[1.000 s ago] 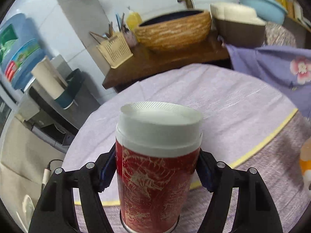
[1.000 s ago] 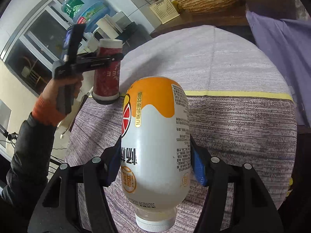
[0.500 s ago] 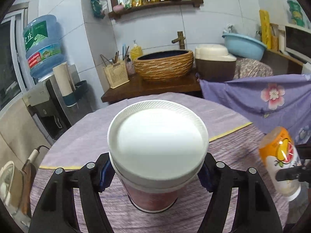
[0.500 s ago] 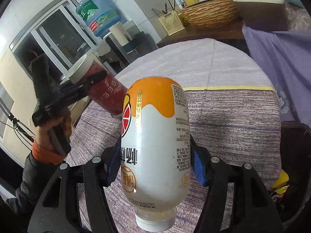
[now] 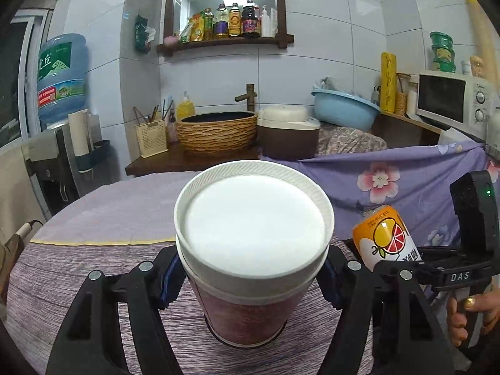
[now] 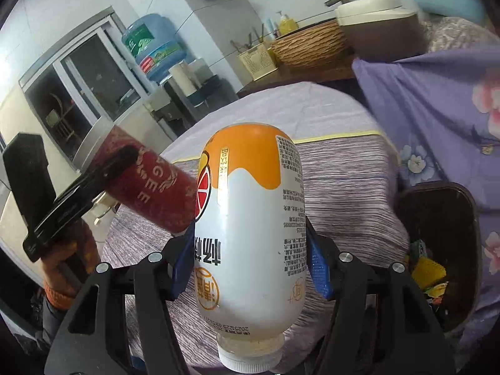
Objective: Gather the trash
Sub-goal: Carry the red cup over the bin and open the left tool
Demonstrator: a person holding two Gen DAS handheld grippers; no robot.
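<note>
Red paper cup (image 5: 250, 265) with a white lid sits clamped between the blue pads of the left gripper (image 5: 250, 276), held above the round table (image 5: 93, 268); in the right wrist view the cup (image 6: 150, 187) lies tilted, its long axis slanting down toward the table's middle. Right of the cup, the juice bottle (image 6: 250, 234) hangs upside down, cap toward the camera and base pointing away, pinched by the right gripper (image 6: 250, 265). Beyond the table's right edge stands a dark trash bin (image 6: 443, 218) holding wrappers, against a purple floral cloth (image 6: 437, 100).
</note>
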